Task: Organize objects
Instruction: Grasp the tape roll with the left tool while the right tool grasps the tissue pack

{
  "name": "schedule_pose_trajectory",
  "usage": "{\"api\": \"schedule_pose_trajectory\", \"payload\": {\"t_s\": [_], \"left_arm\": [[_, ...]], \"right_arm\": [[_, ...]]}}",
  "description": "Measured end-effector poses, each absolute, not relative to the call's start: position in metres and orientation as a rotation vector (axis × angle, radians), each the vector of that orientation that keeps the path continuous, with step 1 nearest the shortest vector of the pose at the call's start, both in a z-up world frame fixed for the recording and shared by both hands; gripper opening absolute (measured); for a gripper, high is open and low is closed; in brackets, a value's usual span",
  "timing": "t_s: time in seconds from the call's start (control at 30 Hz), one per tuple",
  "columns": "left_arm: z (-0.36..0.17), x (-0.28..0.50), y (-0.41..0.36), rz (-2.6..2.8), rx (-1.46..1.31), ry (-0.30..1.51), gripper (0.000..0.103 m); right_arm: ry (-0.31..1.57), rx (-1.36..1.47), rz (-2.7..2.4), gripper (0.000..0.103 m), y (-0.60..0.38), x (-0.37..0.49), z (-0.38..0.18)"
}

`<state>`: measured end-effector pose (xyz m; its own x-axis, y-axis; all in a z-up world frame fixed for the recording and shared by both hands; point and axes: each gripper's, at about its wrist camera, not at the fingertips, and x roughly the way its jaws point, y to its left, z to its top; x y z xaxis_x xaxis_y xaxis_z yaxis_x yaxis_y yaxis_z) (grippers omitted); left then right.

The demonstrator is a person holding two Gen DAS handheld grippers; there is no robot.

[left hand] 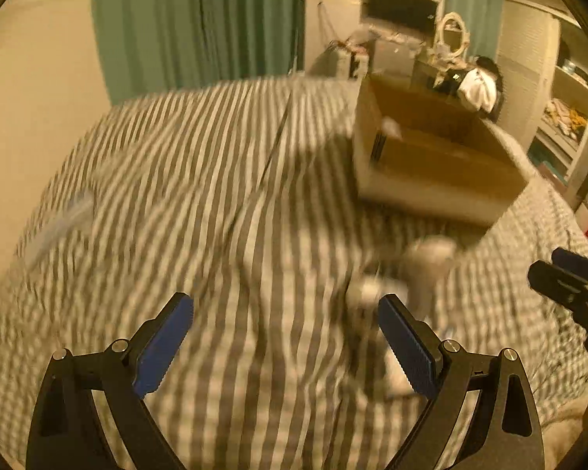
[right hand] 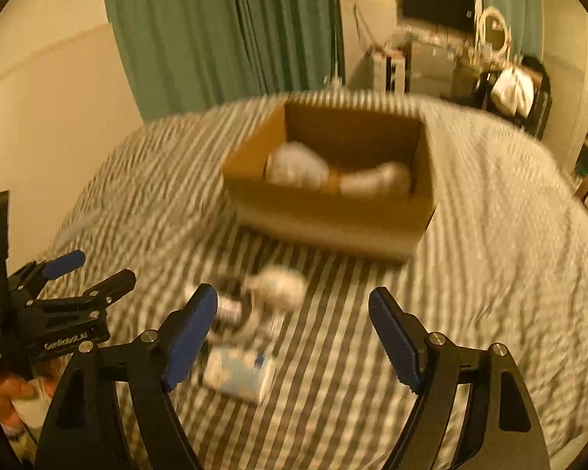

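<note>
Both feeds were smeared, so I read only the coarse layout. My right gripper [right hand: 293, 305] stood with its jaws apart and nothing between the pads, hanging above the striped bedspread [right hand: 490, 274]. Just beyond its left finger lay a small heap of pale objects [right hand: 278, 288], too blurred for me to name, and nearer the camera, beside that same finger, a blue-and-white packet [right hand: 241, 374] lay flat on the cover. The cardboard box [right hand: 325, 211] sat farther off, straight past the heap, open at the top with two whitish bundles [right hand: 298, 166] inside.

My left gripper [left hand: 286, 301] was also spread wide and empty. From its camera the pale heap [left hand: 423, 262] lay just past the right finger, and the box [left hand: 431, 180] stood beyond it, up and to the right. The right gripper's tips [left hand: 568, 274] showed at that view's right edge.
</note>
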<state>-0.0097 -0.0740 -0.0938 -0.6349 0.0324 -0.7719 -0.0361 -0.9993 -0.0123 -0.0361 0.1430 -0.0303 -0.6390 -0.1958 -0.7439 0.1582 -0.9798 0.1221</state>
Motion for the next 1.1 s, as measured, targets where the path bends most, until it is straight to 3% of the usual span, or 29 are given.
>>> {"api": "schedule_pose_trajectory", "payload": {"t_s": [0.37,0.57,0.63,0.7,0.8,1.1], "left_arm": [[-0.139,0.016,-0.080,2.753,-1.379,0.167,0.098],[-0.152,0.010,-0.085,2.744,-1.424,0.121,0.098],[-0.156,0.010,-0.082,2.742,-1.434,0.122,0.098],[-0.156,0.012,-0.078,2.747,-1.436,0.129,0.098],[-0.152,0.013,-0.070,2.744,-1.429,0.116,0.098],[-0.135,0.002,-0.019,2.672,-1.323,0.081,0.098]], "right_arm": [[-0.003,1.421,-2.426,0.080,0.093,-0.033,-0.133],[0.075,1.477,-2.348,0.080,0.072,-0.041,-0.162],[0.085,1.460,-2.346,0.073,0.074,-0.040,-0.163],[0.099,1.433,-2.350,0.059,0.077,-0.035,-0.160],[0.093,1.406,-2.354,0.050,0.089,-0.029,-0.150],[-0.017,1.310,-2.571,0.047,0.162,-0.016,-0.109]]}}
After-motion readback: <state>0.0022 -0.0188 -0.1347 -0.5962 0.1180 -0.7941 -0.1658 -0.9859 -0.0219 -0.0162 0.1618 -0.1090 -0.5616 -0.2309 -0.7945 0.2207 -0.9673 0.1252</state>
